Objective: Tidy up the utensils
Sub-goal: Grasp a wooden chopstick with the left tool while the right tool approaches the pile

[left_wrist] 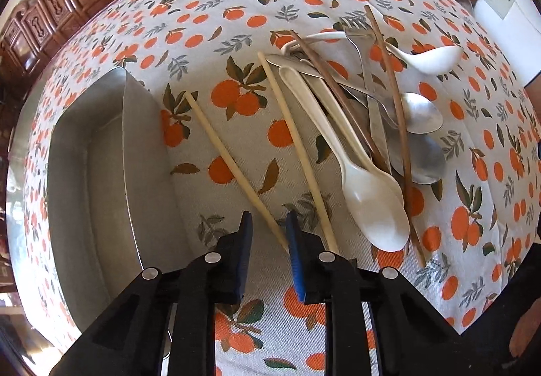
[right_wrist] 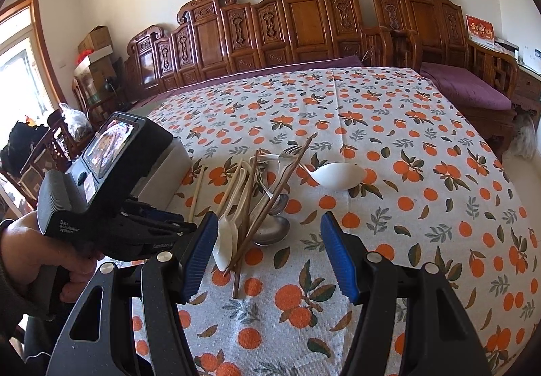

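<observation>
While our left gripper (left_wrist: 268, 227) hangs parted around a pale chopstick (left_wrist: 233, 166), unclenched, the utensil pile (left_wrist: 365, 125) lies right of the metal tray (left_wrist: 101, 173). From the right wrist, our right gripper (right_wrist: 268, 234) gapes wide, holding nothing, before the pile.

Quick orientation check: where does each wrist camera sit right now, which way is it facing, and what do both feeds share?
Left wrist: low over the table, looking down at the metal tray, pale chopsticks and utensil pile; own left gripper shows.
Right wrist: higher, facing the carved wooden bench; own right gripper, open, and the person's left hand show.
Shared: pile, tray, orange-print tablecloth.
</observation>
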Available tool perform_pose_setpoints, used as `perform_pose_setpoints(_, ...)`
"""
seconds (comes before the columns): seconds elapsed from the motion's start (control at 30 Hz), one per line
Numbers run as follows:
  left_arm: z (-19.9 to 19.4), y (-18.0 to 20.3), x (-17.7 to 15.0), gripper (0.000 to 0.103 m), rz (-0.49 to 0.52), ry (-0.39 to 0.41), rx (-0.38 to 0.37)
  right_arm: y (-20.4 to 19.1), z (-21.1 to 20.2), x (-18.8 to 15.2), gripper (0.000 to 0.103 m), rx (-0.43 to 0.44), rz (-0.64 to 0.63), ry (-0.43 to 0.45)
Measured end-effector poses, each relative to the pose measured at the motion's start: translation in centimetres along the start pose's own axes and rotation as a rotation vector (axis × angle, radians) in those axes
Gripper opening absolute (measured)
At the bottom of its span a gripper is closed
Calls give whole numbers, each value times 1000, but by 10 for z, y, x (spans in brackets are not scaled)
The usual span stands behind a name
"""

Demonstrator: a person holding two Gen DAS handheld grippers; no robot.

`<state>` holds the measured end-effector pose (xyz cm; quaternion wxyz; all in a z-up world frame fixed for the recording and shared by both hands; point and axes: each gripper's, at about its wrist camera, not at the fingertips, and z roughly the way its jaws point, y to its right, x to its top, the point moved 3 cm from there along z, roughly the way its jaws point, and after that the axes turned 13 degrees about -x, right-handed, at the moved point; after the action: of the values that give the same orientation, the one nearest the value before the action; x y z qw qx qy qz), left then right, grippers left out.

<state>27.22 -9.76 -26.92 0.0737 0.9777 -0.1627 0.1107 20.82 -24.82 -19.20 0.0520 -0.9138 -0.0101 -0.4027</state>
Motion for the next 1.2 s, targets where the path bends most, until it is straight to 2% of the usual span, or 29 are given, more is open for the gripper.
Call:
perform_pose_setpoints(0.17, -1, 0, -2, 7, -33, -7, -57, -1, -1, 0, 65, 2, 1, 4)
perform_pose_setpoints(0.27, -2, 0, -7, 4, -36, -3, -76, -1, -1, 1, 65, 2, 3, 1)
perform_pose_setpoints(0.5, -20, -7, -26, 4, -35, 85, -117, -12, 2, -4, 65, 2, -29, -17)
perform_pose_setpoints(0.7, -40, -23, -40, 4, -39, 208, -168, -28, 15, -4, 65, 28, -50, -63)
perform_pose_setpoints(0.97, -68, -40, -46, 4, -57, 324, -246, -66, 45, 2, 37, 86, -100, -130)
perform_pose_setpoints(1.2, -95, -46, -49, 4, -45, 404, -259, -106, 84, -2, 29, 85, -196, -210)
